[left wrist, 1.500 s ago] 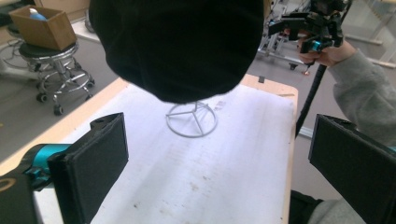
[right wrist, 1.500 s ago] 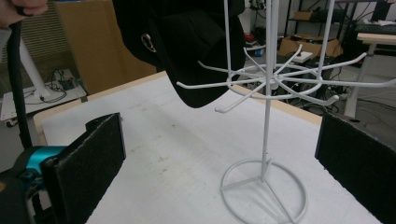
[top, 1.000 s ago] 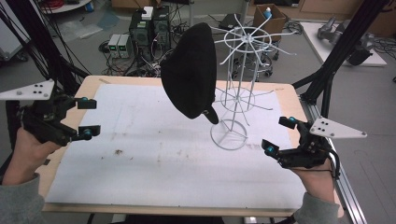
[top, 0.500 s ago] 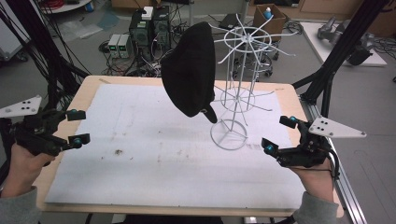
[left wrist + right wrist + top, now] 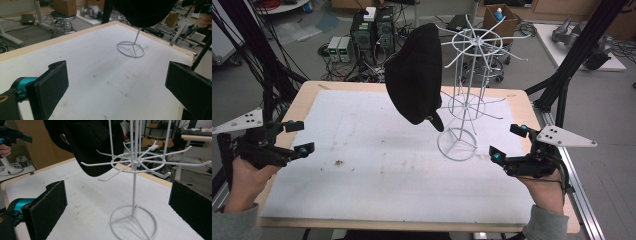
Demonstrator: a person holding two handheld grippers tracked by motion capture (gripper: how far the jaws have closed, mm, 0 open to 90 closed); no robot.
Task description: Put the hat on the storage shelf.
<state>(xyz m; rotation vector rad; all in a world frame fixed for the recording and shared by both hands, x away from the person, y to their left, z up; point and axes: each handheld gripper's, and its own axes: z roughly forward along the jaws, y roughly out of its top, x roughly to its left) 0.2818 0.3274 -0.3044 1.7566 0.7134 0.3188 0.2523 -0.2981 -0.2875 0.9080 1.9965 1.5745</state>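
A black cap (image 5: 414, 75) hangs from an upper arm of a white wire rack (image 5: 467, 102) standing at the back right of the white-covered table (image 5: 362, 165). My left gripper (image 5: 301, 136) hovers open at the table's left edge, far from the rack. In the left gripper view its jaws (image 5: 116, 85) stand wide with nothing between them, and the rack's ring base (image 5: 130, 48) and the cap (image 5: 145, 12) lie ahead. My right gripper (image 5: 507, 143) is open just right of the rack's base. The right gripper view (image 5: 117, 207) faces the rack (image 5: 135, 165) and cap (image 5: 87, 142) up close.
The table is a wooden board (image 5: 522, 107) under a stained white sheet. Black frame posts (image 5: 569, 75) rise at the right, and black cables (image 5: 262, 75) hang at the left. Computers (image 5: 372, 30), a stool and boxes stand on the floor beyond the far edge.
My left gripper has drawn back toward the near-left edge of the table, still open. The right gripper, the rack and the cap have stayed put.
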